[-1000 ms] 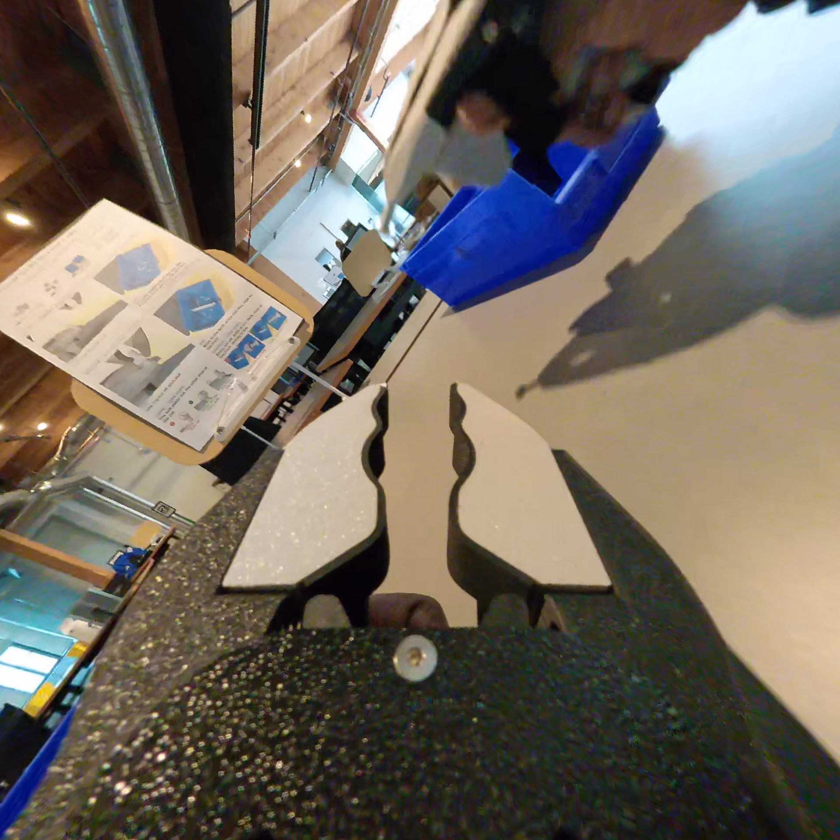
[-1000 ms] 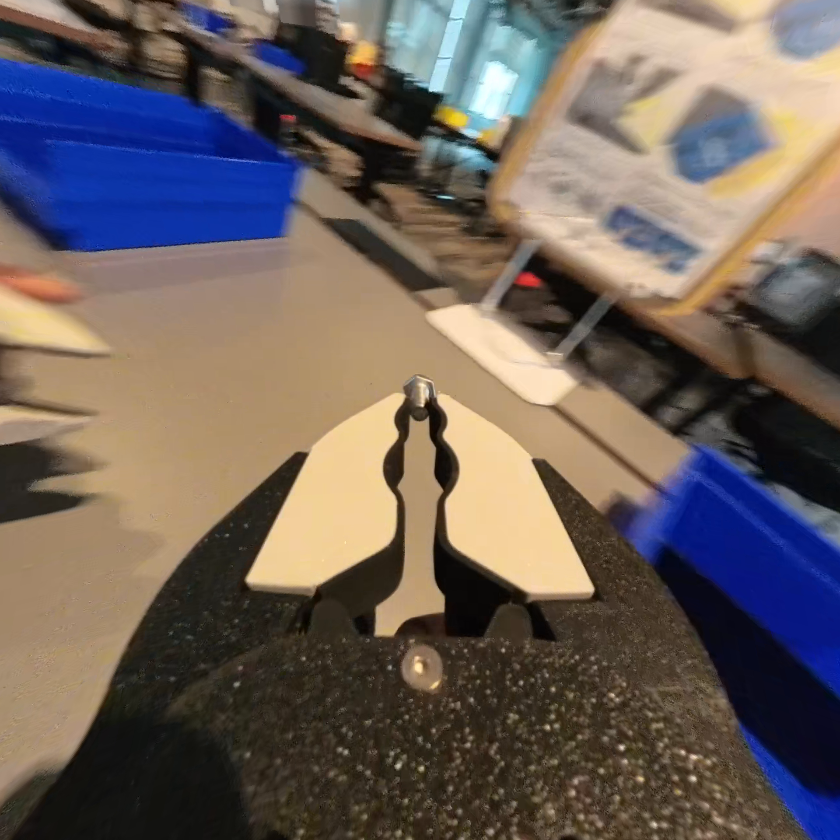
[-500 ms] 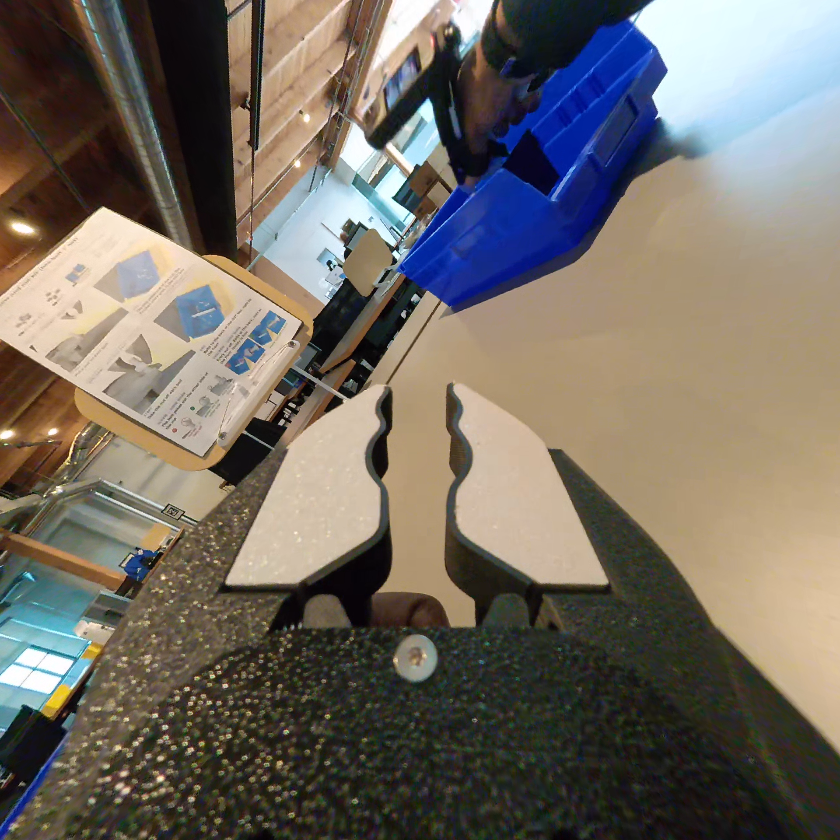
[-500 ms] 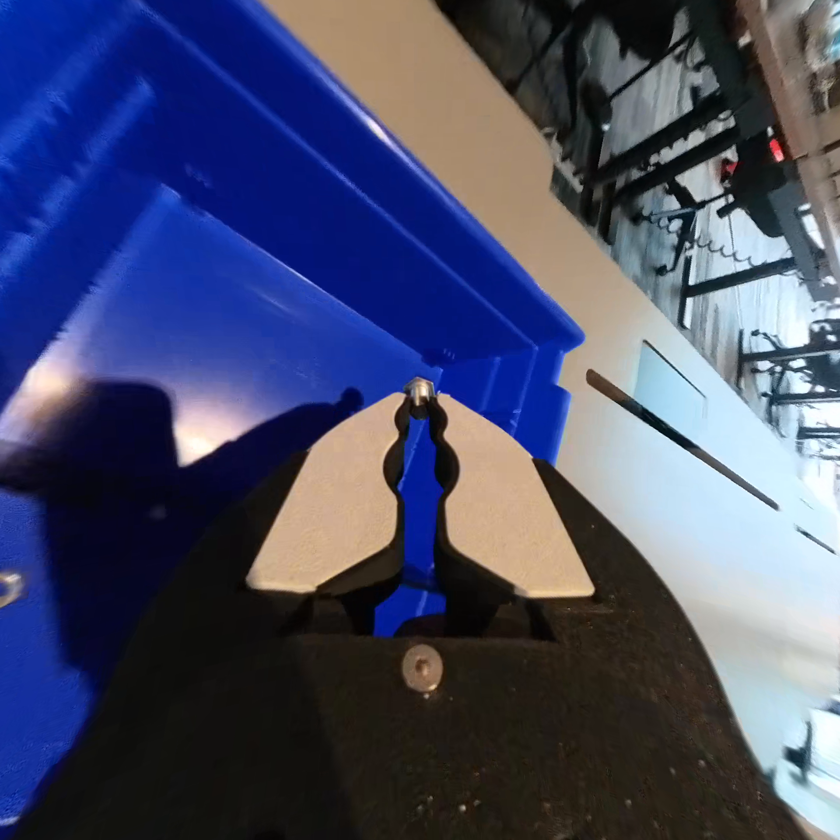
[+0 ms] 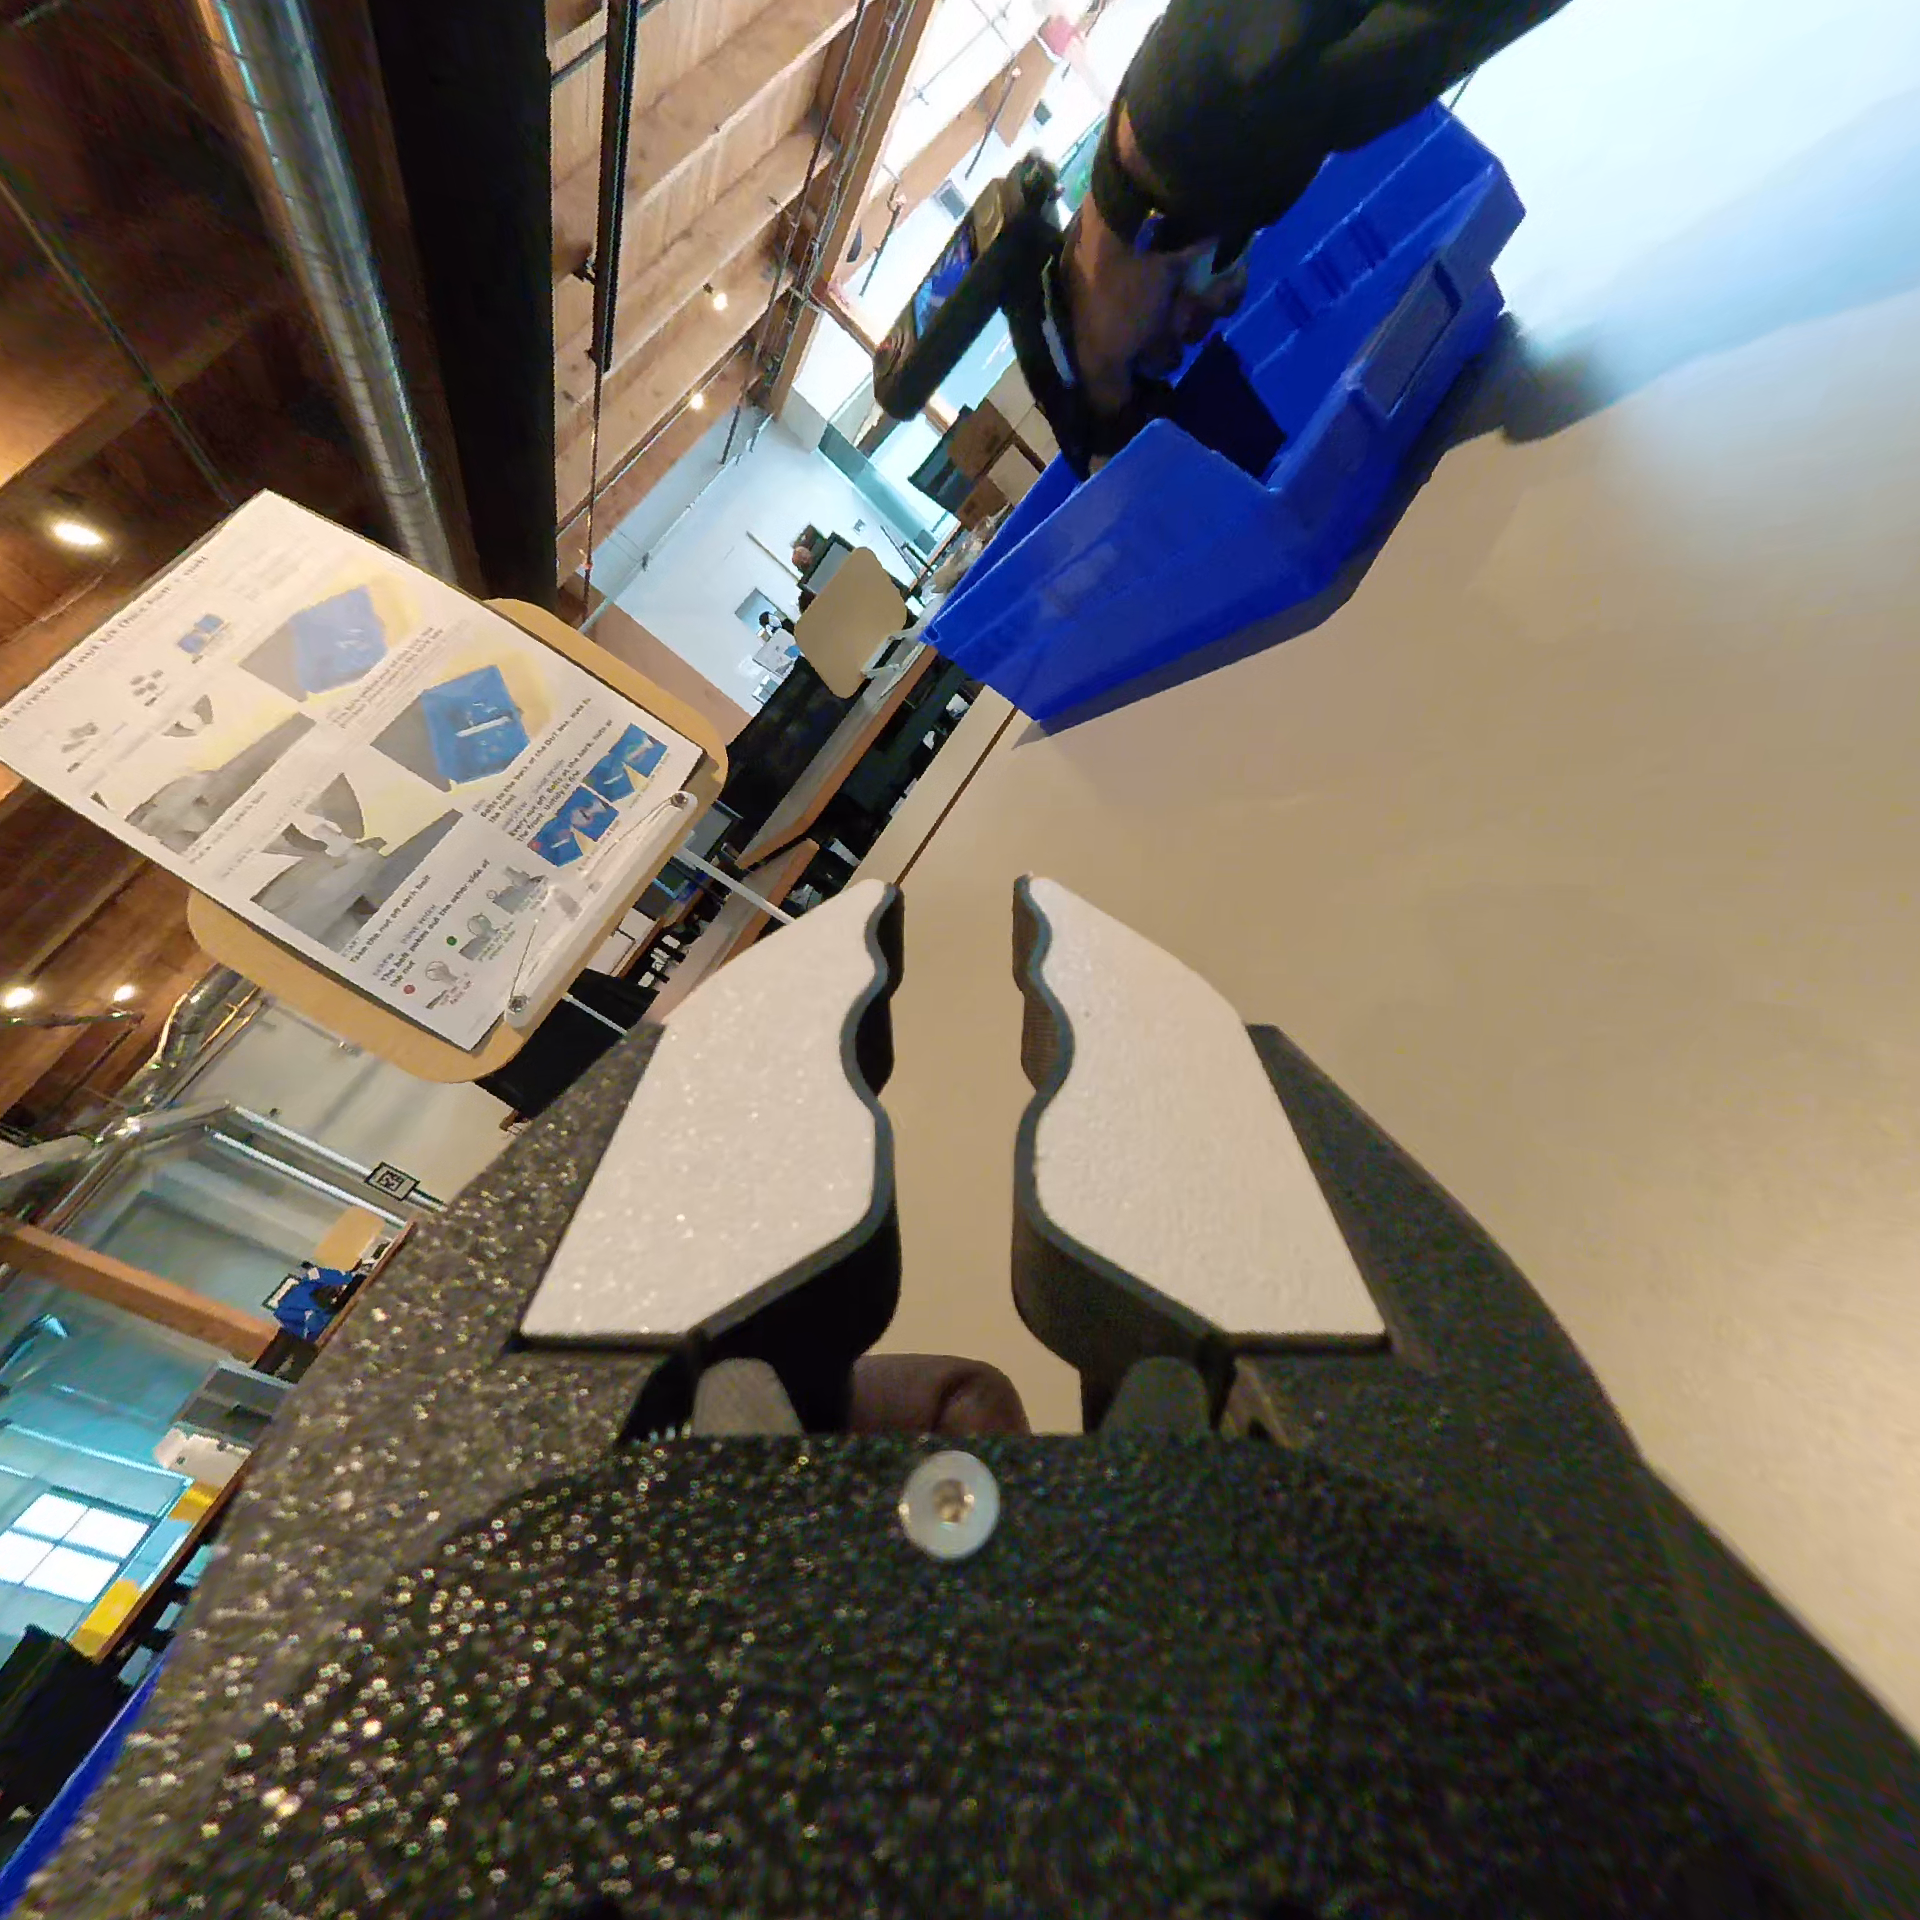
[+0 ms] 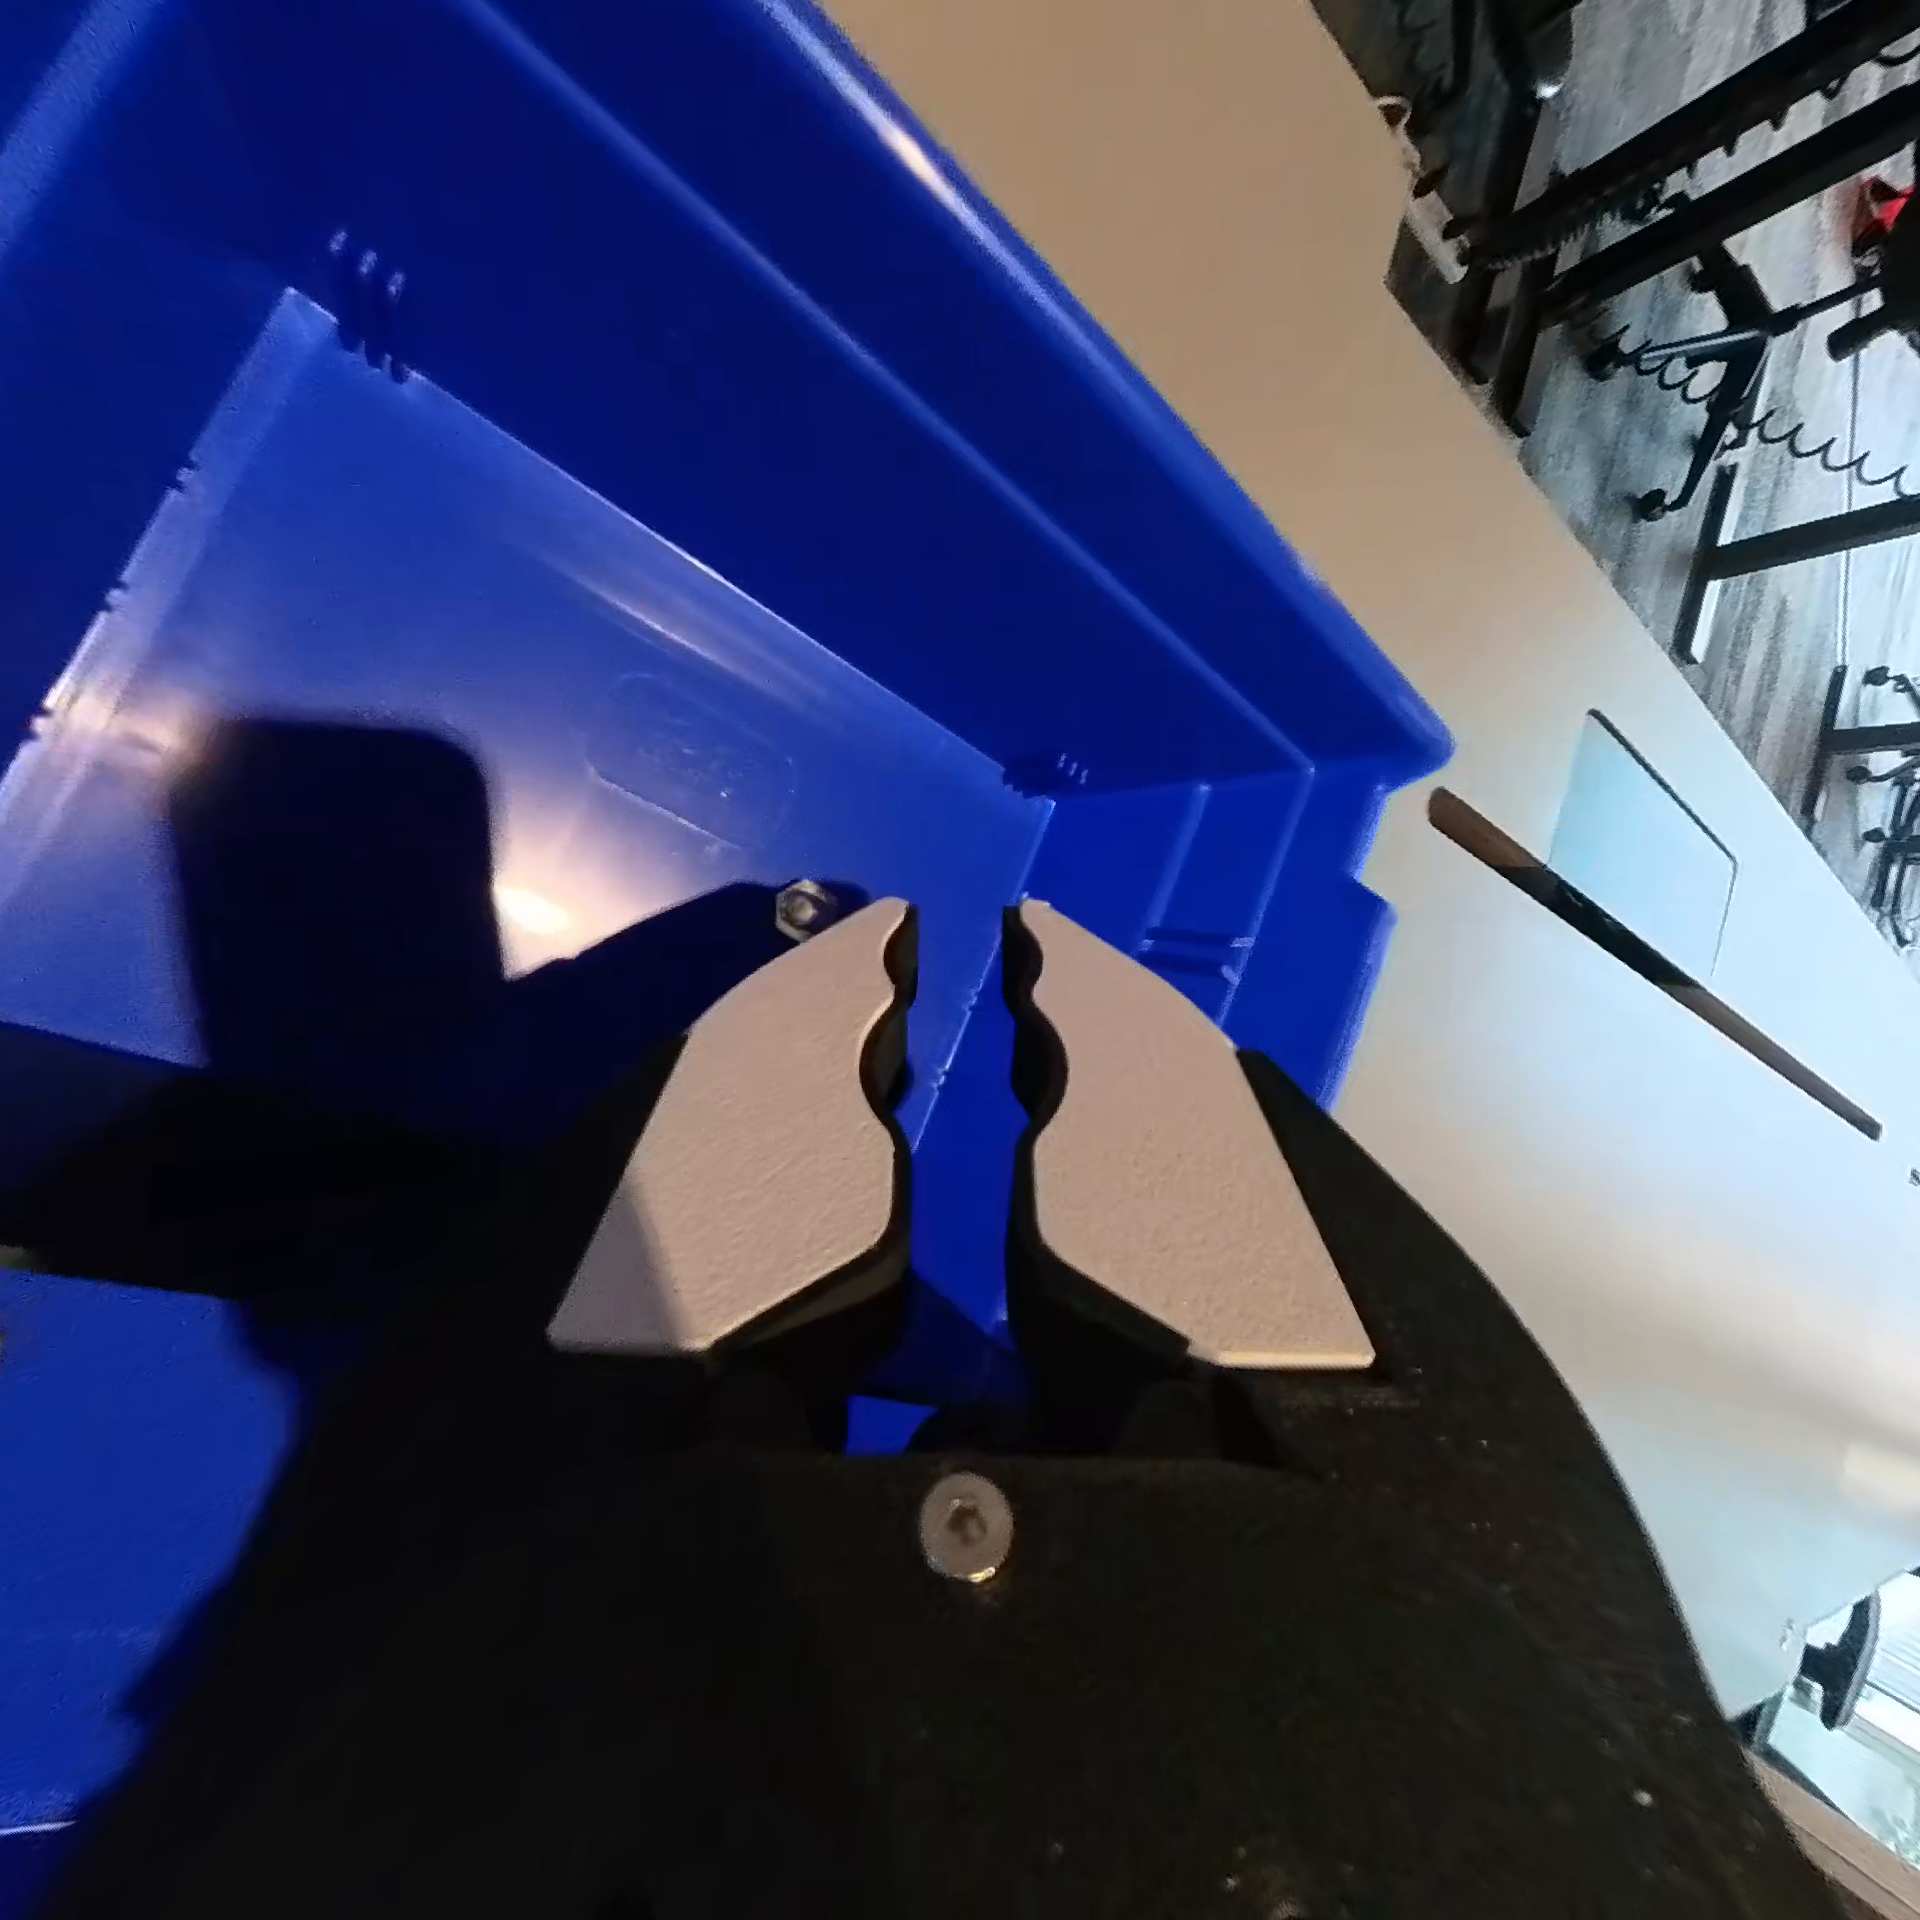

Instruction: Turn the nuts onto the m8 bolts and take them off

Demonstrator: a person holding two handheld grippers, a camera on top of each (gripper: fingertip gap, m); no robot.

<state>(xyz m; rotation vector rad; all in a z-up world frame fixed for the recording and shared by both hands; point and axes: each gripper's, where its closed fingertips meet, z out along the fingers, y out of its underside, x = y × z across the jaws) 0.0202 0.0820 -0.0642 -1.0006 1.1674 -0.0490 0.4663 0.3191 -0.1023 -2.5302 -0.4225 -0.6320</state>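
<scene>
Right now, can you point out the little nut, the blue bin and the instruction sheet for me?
nut (image 6: 802,911): right wrist view, on its hexagonal face.
blue bin (image 6: 727,499): right wrist view, on its inner side wall.
instruction sheet (image 5: 343,769): left wrist view, on the middle of the printed page.

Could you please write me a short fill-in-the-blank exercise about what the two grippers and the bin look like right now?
1. The right gripper has its fingers ____, with nothing between them.
2. A small metal nut lies inside the ____ bin.
3. The left gripper hangs over the bare ____, holding nothing.

Missing words: open; blue; table
</scene>
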